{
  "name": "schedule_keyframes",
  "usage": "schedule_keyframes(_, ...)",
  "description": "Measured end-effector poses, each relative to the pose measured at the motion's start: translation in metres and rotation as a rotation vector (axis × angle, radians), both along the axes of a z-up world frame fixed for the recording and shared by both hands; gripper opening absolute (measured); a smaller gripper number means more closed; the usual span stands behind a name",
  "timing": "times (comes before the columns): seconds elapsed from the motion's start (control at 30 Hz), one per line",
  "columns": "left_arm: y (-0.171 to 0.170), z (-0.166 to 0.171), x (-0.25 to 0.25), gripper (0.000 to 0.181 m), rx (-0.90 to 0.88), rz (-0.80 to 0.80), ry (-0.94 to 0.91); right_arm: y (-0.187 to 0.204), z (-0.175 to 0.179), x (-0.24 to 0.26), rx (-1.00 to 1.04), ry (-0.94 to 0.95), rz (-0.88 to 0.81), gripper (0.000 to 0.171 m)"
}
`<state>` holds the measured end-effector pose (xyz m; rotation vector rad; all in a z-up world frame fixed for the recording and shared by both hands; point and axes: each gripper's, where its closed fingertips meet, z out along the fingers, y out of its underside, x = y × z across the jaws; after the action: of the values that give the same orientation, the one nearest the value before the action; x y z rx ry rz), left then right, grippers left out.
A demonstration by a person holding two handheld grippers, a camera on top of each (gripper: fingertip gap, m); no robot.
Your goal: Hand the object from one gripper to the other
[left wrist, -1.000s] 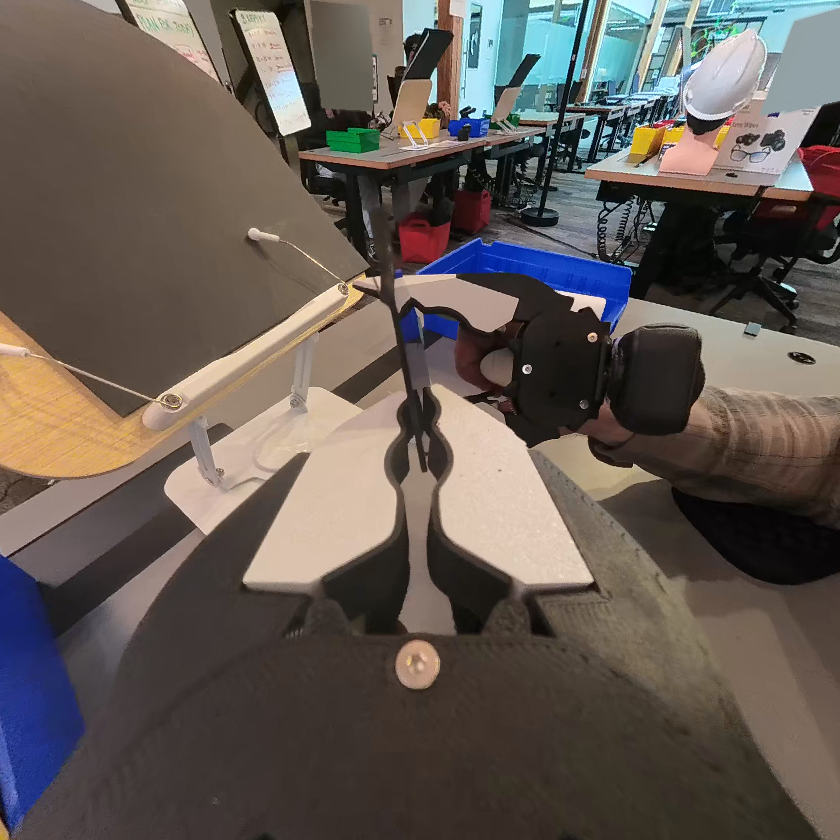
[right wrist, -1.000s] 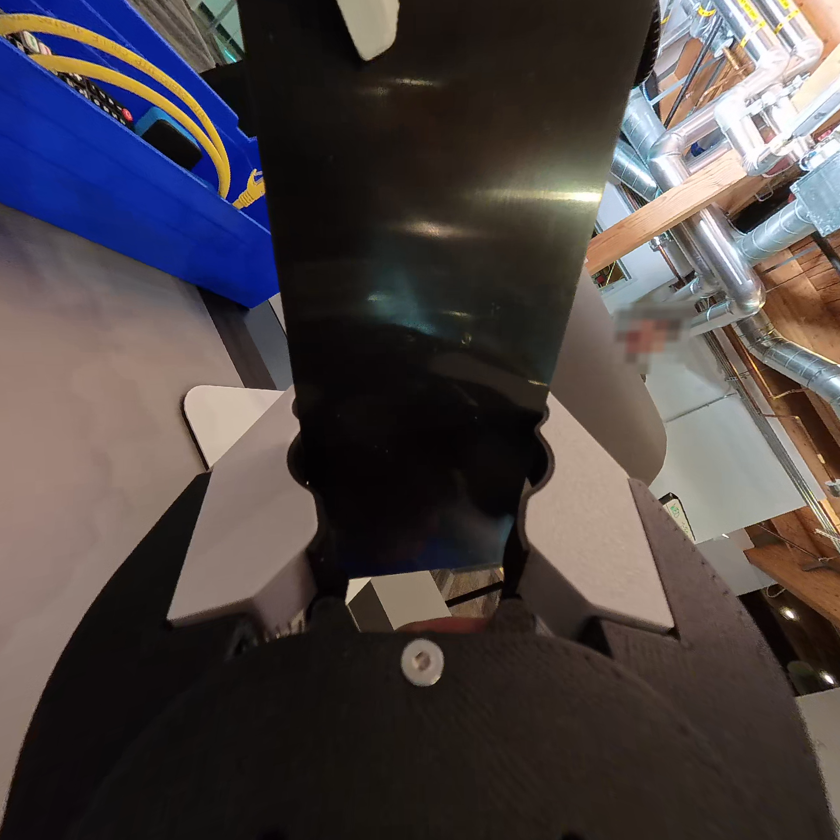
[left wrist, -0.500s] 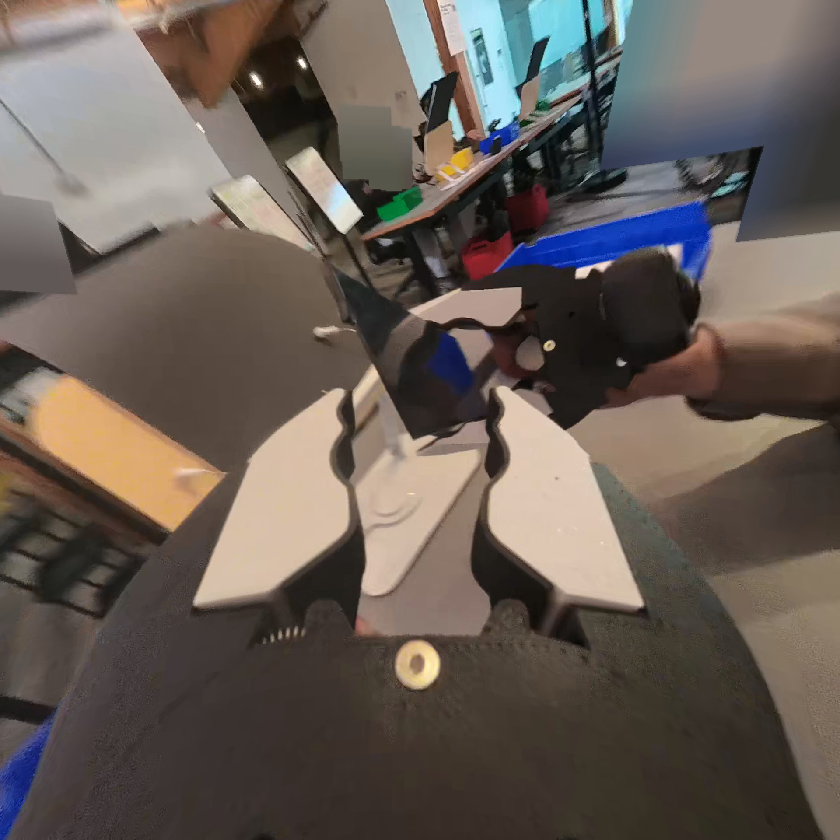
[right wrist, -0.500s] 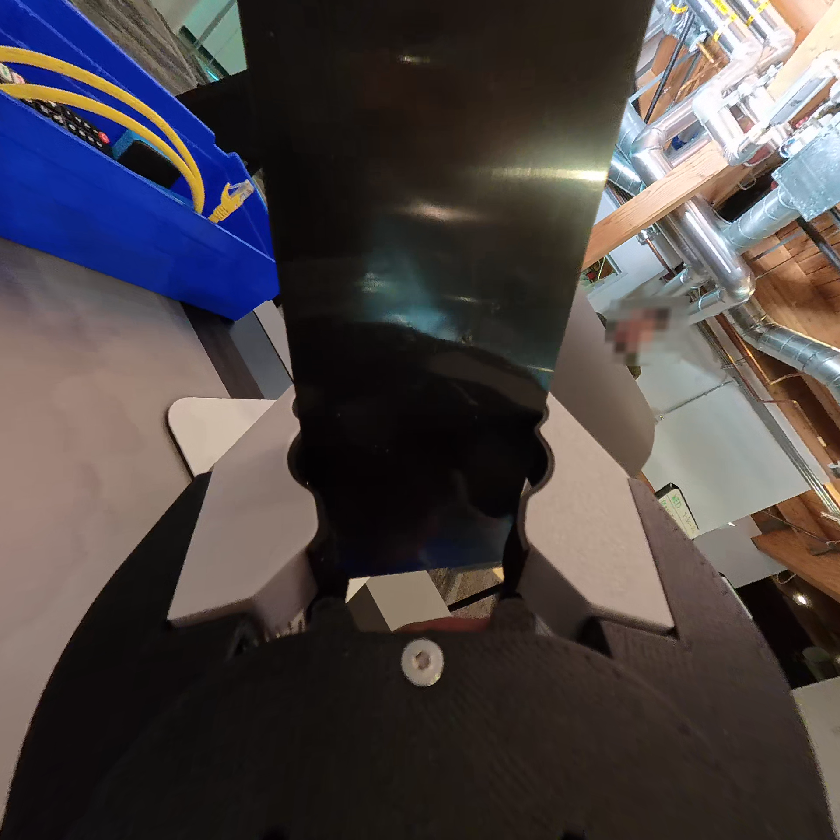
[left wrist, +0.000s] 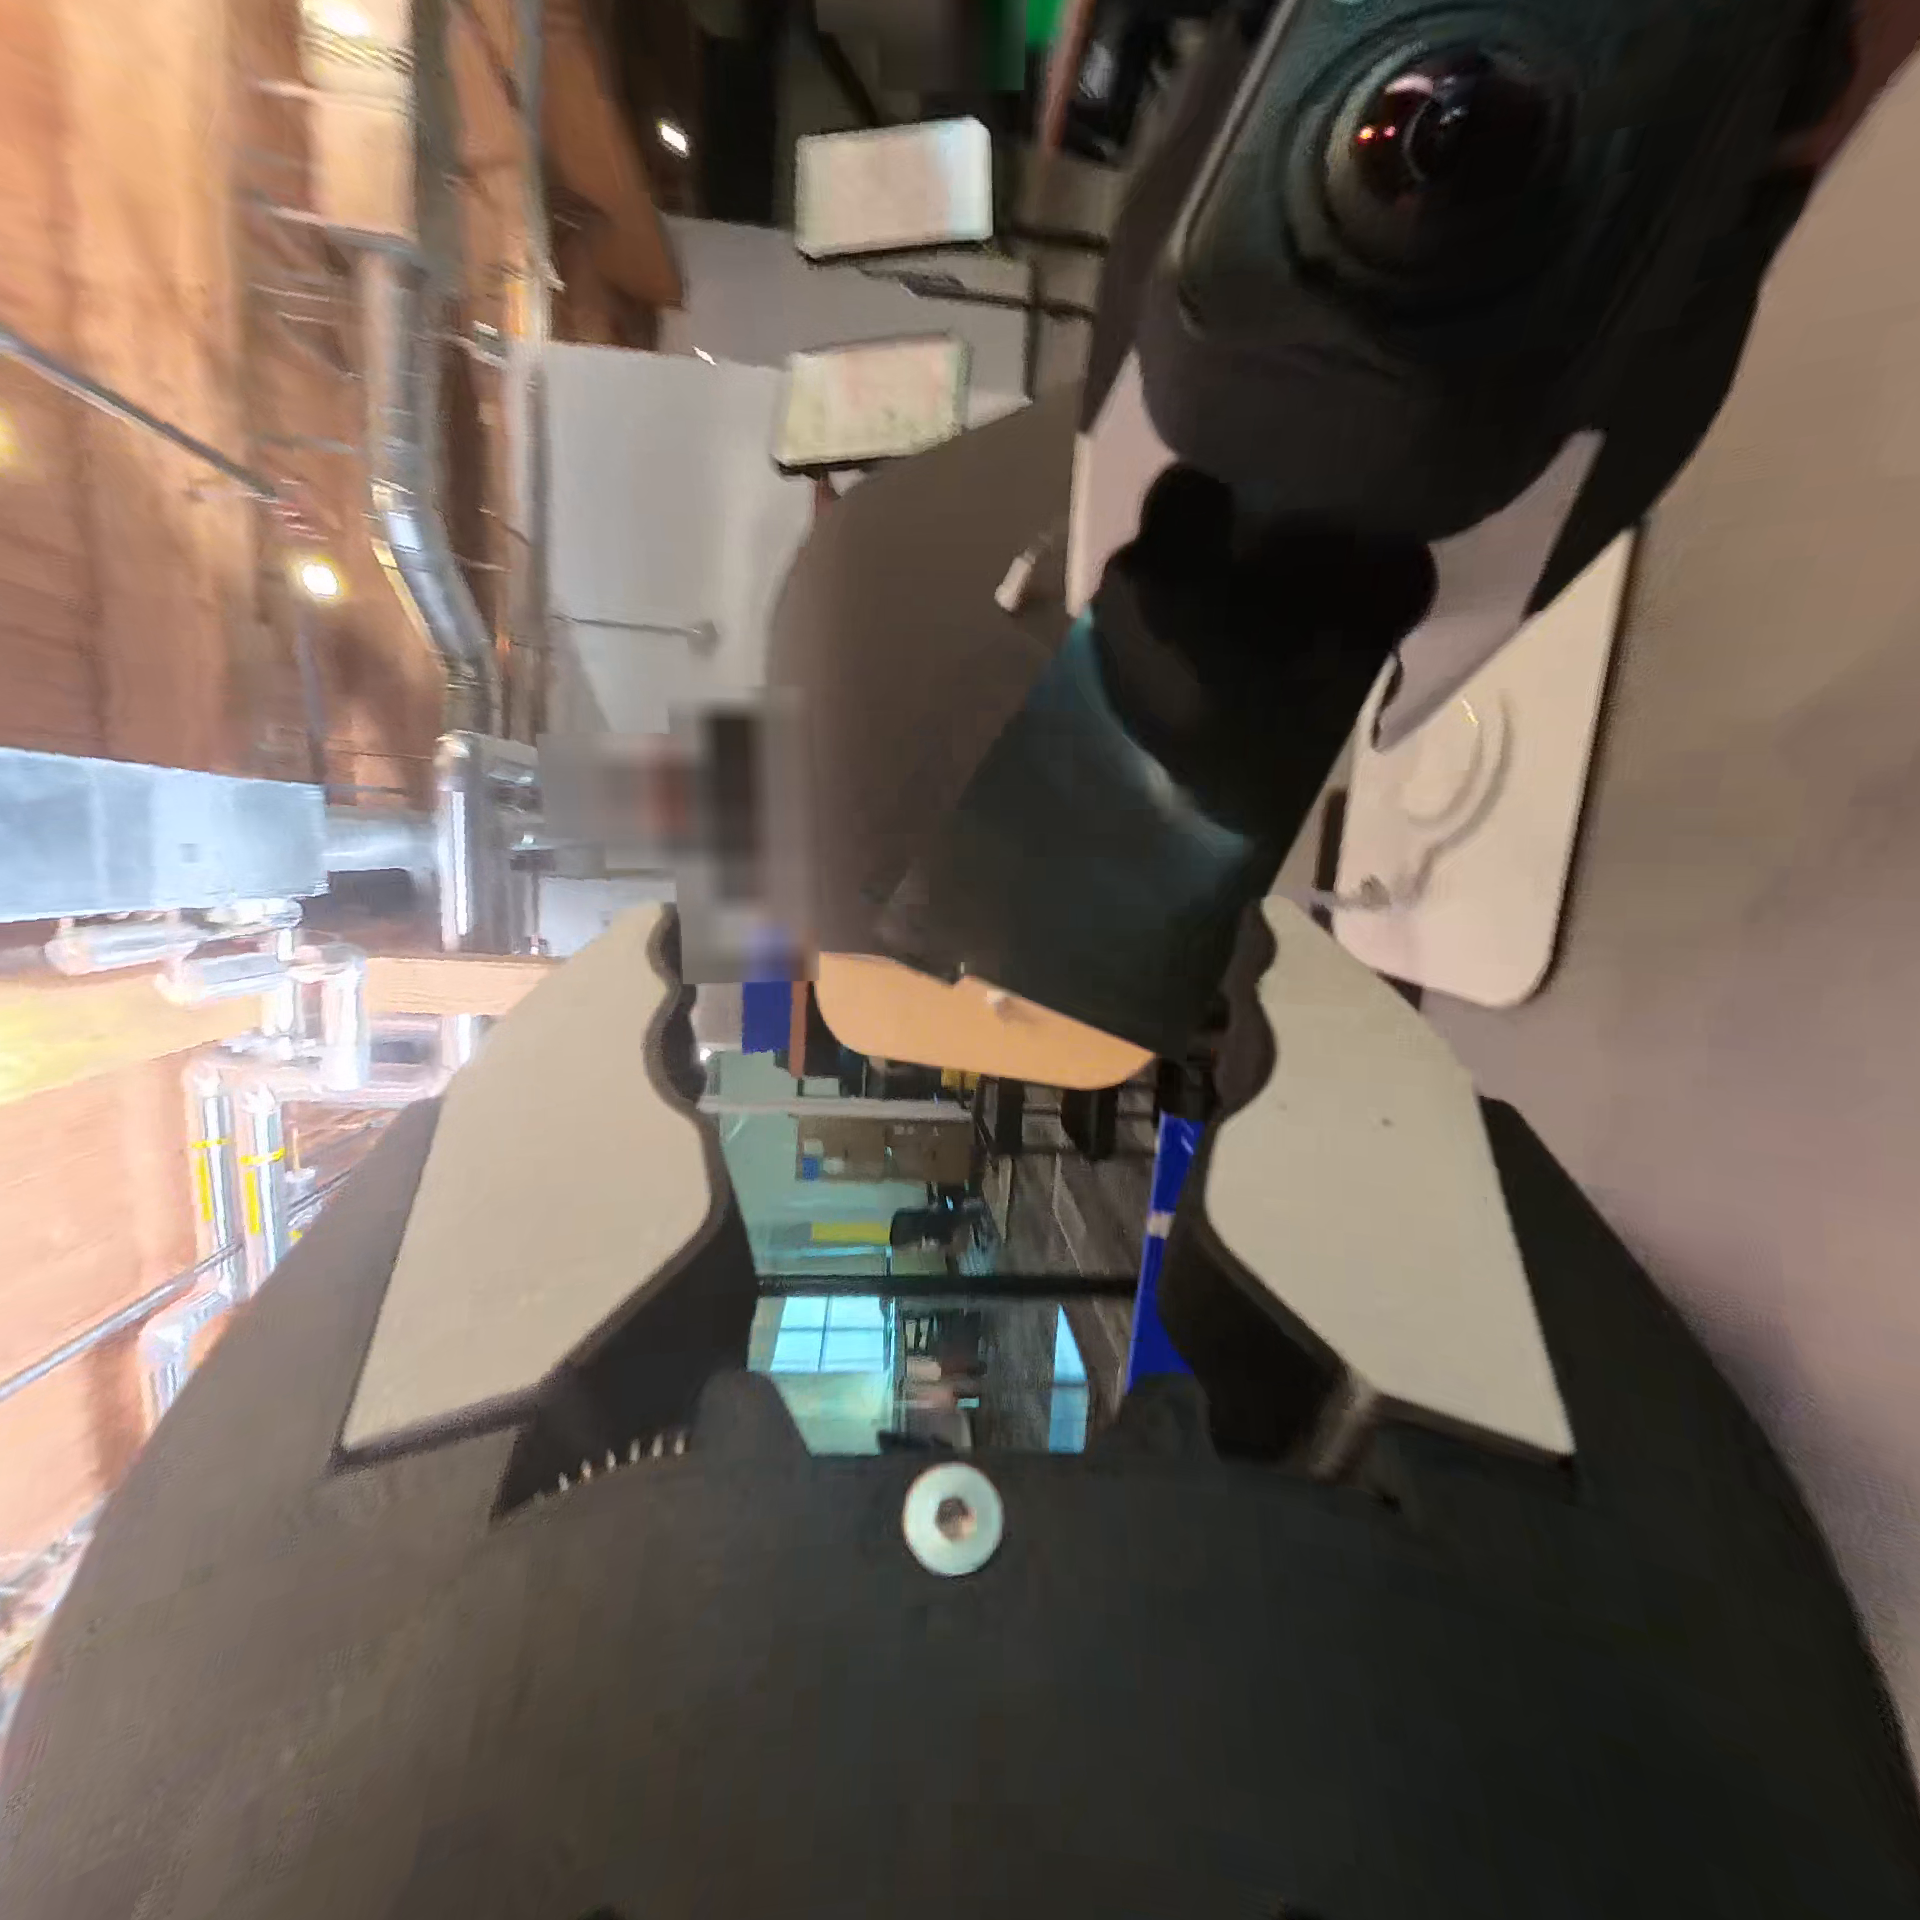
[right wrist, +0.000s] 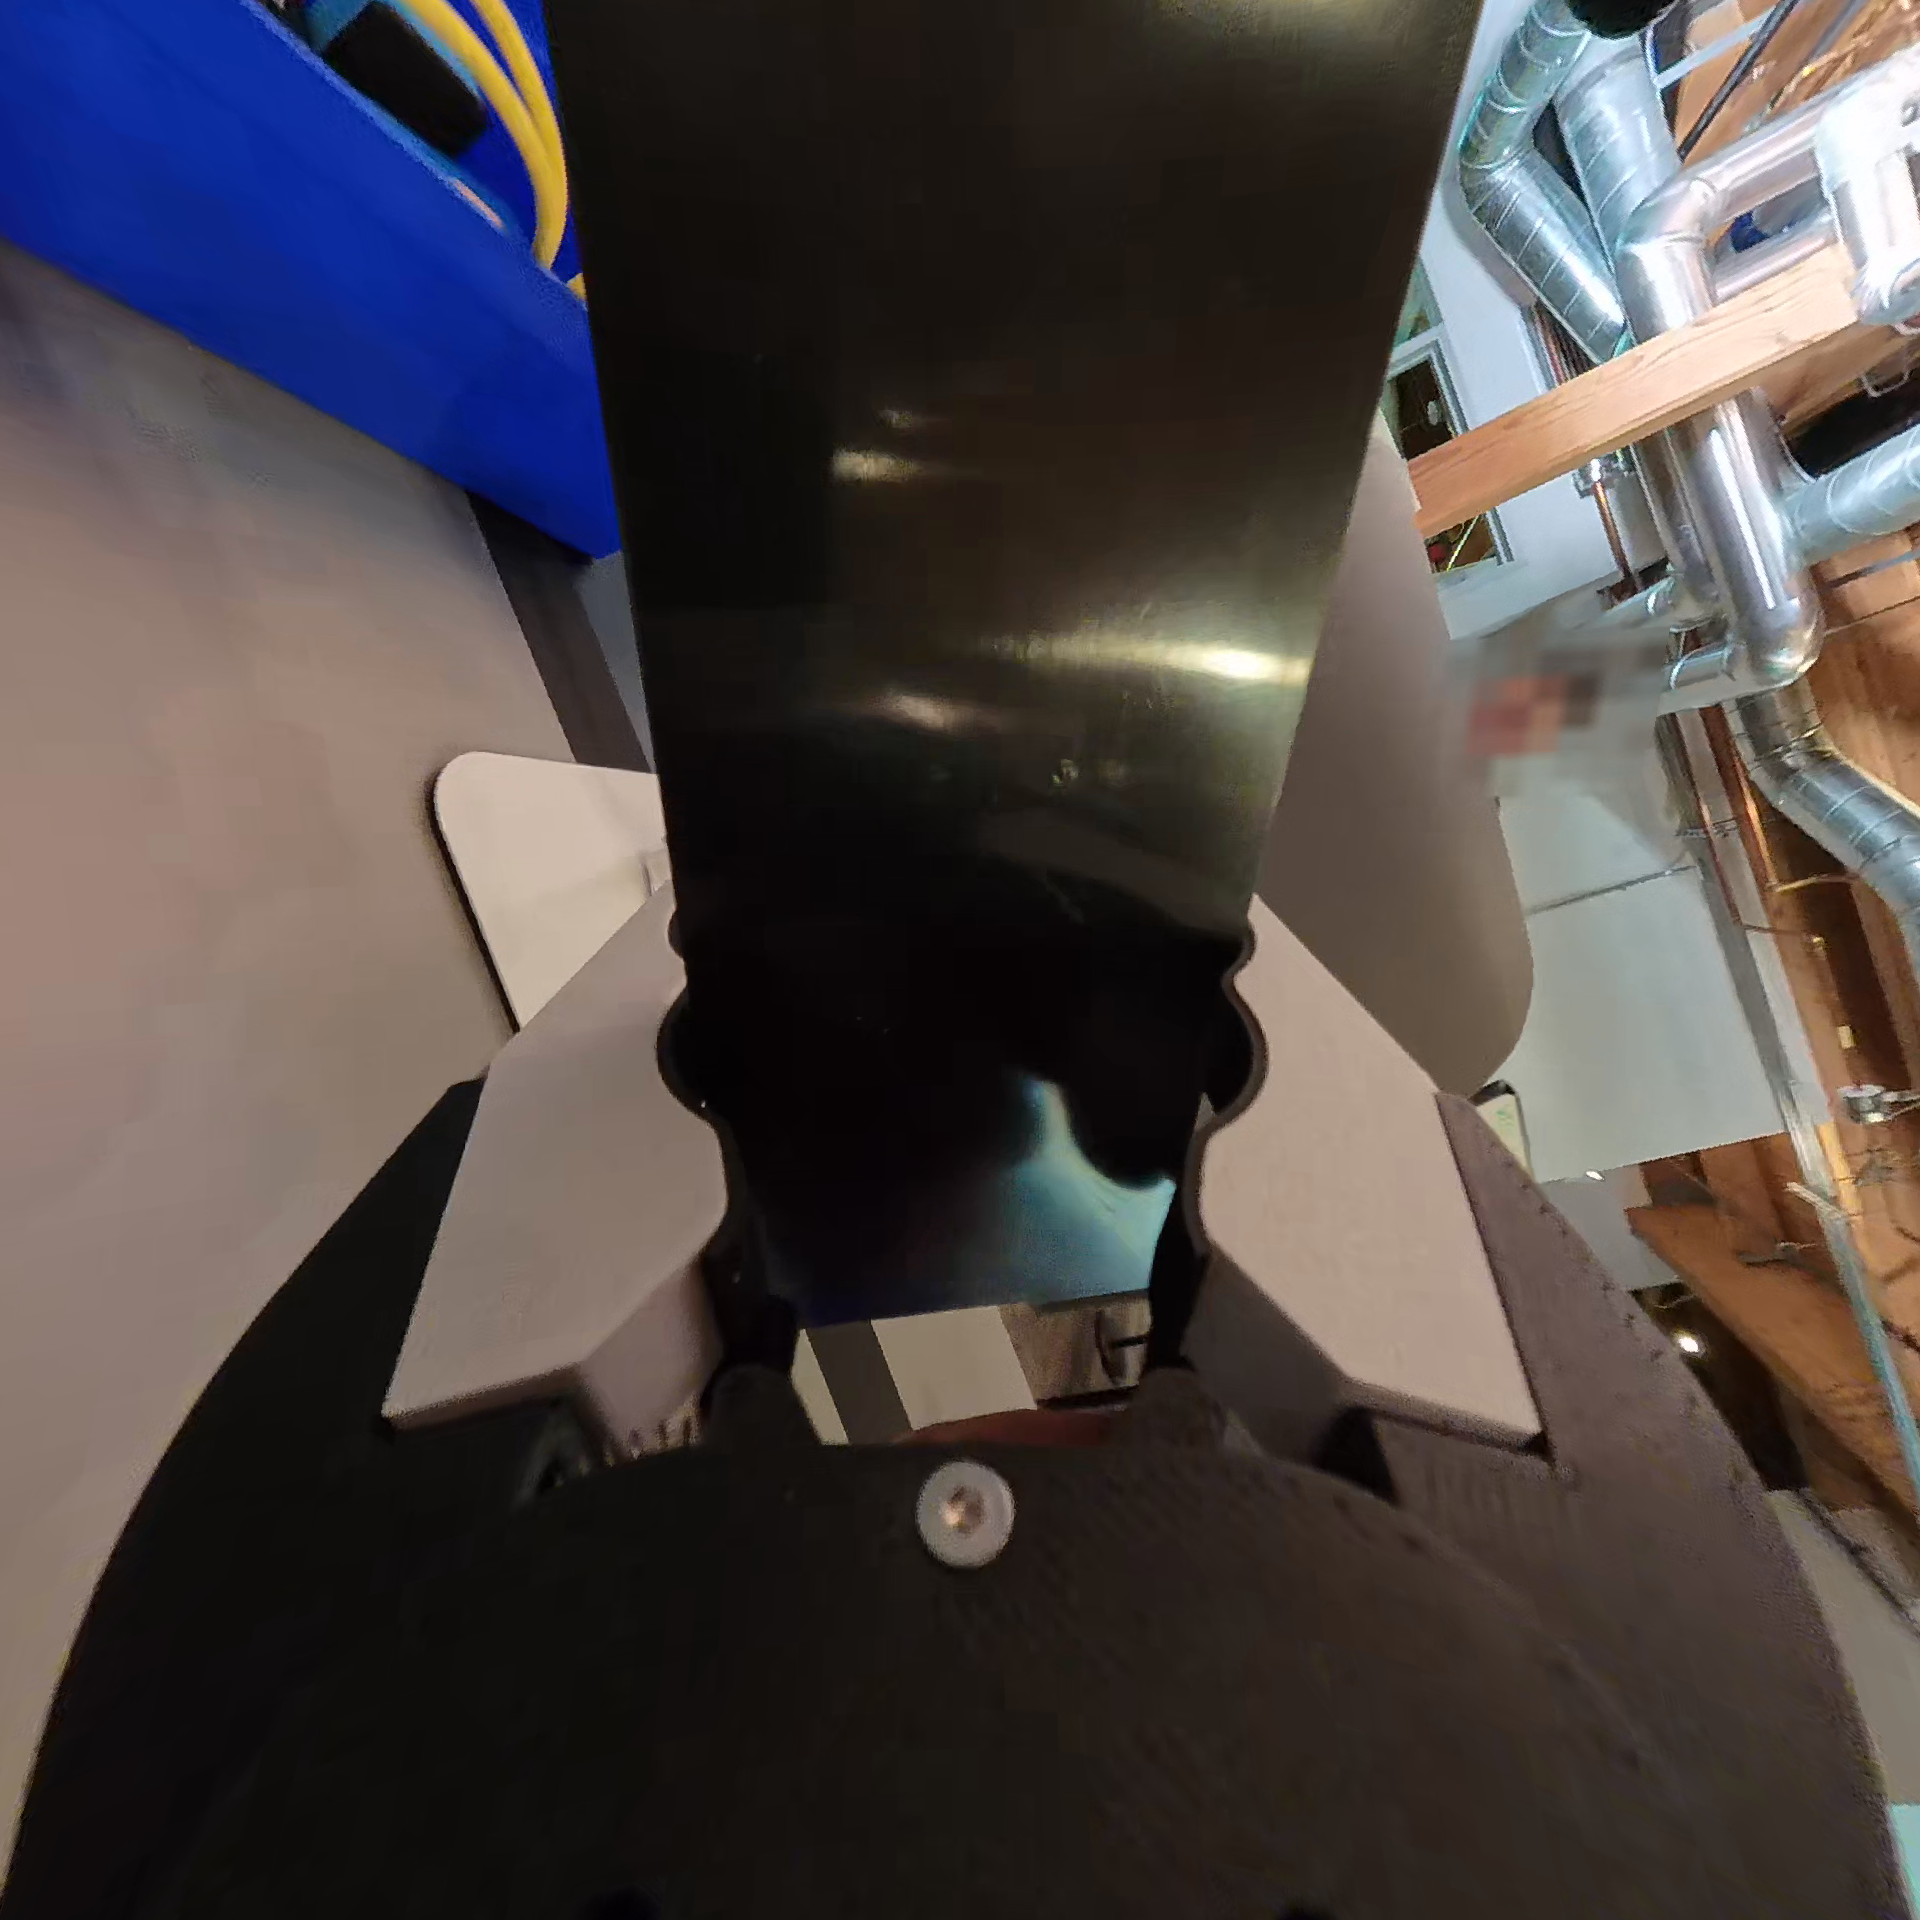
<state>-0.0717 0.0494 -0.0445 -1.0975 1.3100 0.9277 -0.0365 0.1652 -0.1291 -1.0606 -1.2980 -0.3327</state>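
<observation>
The object is a flat, glossy black plate (right wrist: 987, 520). My right gripper (right wrist: 961, 956) is shut on it across its width, and the plate sticks out forward past the top of the right wrist view. In the left wrist view, which is rolled on its side and blurred, the right gripper (left wrist: 1226, 623) hangs close at the upper right with the plate (left wrist: 1101, 852) slanting down from it. My left gripper (left wrist: 961, 935) is open with its jaws wide apart. The plate's free end lies just by its right fingertip (left wrist: 1262, 956). I cannot tell whether they touch.
A blue bin (right wrist: 260, 208) with yellow cables stands on the grey table (right wrist: 208, 727) to the left. A white stand base (right wrist: 540, 862) with a curved grey and wood board (right wrist: 1455, 831) lies just beyond the grippers; the base also shows in the left wrist view (left wrist: 1475, 831). Tip to tip, the grippers are about 15 cm apart.
My left gripper let go of the plate's edge, opened wide, rolled about a quarter turn and came up close to the right gripper. The right gripper kept its hold on the plate.
</observation>
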Motion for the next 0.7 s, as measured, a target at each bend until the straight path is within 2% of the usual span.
schedule_keyframes(0.23,0.030,-0.045,-0.012,0.123,-0.220,0.164,0.231,-0.011,-0.004,-0.011,0.059,-0.070,-0.002,0.093)
schedule_keyframes(0.37,0.044,-0.056,-0.024,0.122,-0.237,0.217,0.294,-0.014,-0.005,-0.014,0.063,-0.079,0.003,0.093)
schedule_keyframes(0.6,0.050,-0.054,-0.022,0.096,-0.164,0.177,0.349,-0.014,-0.005,-0.013,0.047,-0.063,0.015,0.093)
schedule_keyframes(0.67,0.051,-0.057,-0.024,0.097,-0.191,0.159,0.313,-0.017,-0.004,-0.015,0.046,-0.056,0.034,0.093)
schedule_keyframes(0.7,0.051,-0.057,-0.026,0.104,-0.206,0.156,0.287,-0.018,-0.005,-0.016,0.035,-0.050,0.046,0.093)
